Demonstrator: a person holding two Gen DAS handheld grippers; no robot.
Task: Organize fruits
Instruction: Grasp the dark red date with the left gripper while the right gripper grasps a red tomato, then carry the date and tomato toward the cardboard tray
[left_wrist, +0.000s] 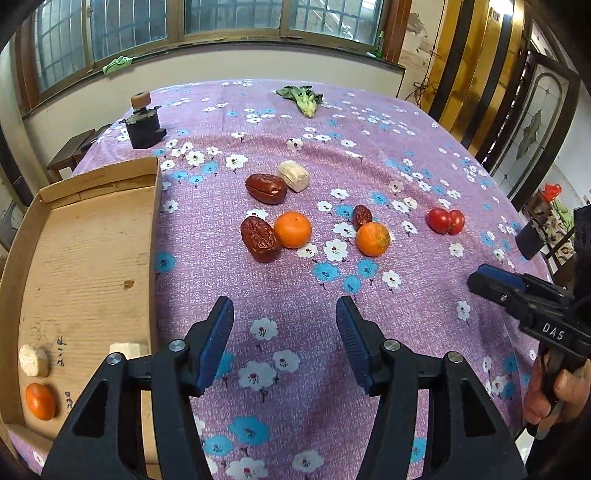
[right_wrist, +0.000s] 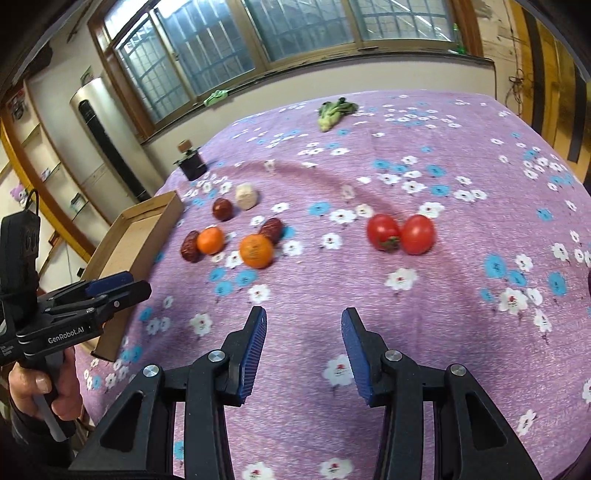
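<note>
Both the left gripper and the right gripper are hovering parted and empty over the cloth, probably between picks, with one orange sitting in the cardboard tray and the nearest loose orange needing a reach forward.

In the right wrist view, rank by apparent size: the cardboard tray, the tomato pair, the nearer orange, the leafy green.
Largest to smallest, as they look:
1. cardboard tray
2. tomato pair
3. nearer orange and leafy green: too alike to rank, and the green lies much farther from the camera.
</note>
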